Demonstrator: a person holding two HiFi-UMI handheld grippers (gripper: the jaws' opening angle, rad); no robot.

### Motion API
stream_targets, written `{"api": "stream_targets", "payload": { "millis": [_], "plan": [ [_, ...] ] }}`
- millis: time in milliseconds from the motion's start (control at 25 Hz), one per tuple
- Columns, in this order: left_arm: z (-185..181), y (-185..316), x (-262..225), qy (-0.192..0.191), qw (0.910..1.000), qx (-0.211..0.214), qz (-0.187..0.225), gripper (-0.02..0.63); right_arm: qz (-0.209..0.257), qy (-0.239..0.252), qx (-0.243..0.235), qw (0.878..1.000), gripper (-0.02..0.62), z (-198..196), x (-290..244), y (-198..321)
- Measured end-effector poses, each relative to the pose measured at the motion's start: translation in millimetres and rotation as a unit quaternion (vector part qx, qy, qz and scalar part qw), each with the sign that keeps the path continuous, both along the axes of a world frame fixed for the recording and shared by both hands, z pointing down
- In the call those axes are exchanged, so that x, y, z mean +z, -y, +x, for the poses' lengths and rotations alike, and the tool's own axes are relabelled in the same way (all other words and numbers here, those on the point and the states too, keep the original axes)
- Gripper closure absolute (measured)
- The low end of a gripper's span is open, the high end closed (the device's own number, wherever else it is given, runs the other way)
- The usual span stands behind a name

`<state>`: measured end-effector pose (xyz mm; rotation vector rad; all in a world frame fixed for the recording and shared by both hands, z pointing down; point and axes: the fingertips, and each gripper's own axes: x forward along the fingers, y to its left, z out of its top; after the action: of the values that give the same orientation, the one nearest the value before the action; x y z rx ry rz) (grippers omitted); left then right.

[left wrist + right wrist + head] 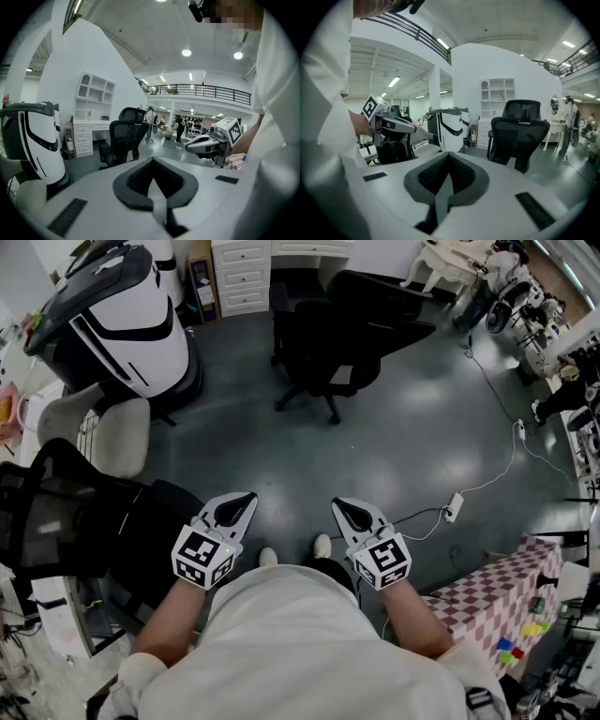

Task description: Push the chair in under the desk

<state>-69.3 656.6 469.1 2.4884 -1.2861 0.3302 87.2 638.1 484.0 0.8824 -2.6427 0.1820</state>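
A black office chair (328,348) stands on the grey floor, pulled back from the white desk (246,273) at the far wall. It also shows in the left gripper view (123,138) and the right gripper view (521,131), several steps ahead. My left gripper (246,497) and right gripper (339,506) are held side by side in front of the person's body, far from the chair. Both are shut with nothing between the jaws, as their own views show (151,162) (449,157). Each view also catches the other gripper: the right (190,146) and the left (423,133).
A big white-and-black machine (131,320) stands at the far left, a beige chair (108,432) before it and a black mesh chair (56,517) close at my left. A cable with a power strip (454,507) lies on the floor at right, near a checkered table (497,596).
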Motion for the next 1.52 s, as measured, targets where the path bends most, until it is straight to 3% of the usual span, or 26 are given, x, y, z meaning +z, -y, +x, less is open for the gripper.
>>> {"api": "stream_targets", "payload": {
  "millis": [640, 760, 960, 1520],
  "plan": [
    [-27.4, -1.4, 4.5, 0.008, 0.9997, 0.015, 0.016, 0.609, -0.007, 0.004, 0.01, 1.0, 0.592, -31.2, -3.6, -7.6],
    [-24.0, 4.6, 4.3, 0.007, 0.9994, 0.024, 0.026, 0.551, -0.006, 0.003, 0.016, 1.0, 0.563, -28.7, -2.7, 0.7],
    [-20.5, 28.4, 4.4, 0.009, 0.9993, 0.023, 0.029, 0.468, 0.008, 0.016, 0.055, 0.998, 0.423, -15.4, -4.5, 38.1],
    [1.8, 168.3, -1.7, 0.037, 0.999, 0.018, 0.02, 0.434, 0.017, 0.038, 0.092, 0.995, 0.388, 27.7, -8.2, 189.0]
  ]
}}
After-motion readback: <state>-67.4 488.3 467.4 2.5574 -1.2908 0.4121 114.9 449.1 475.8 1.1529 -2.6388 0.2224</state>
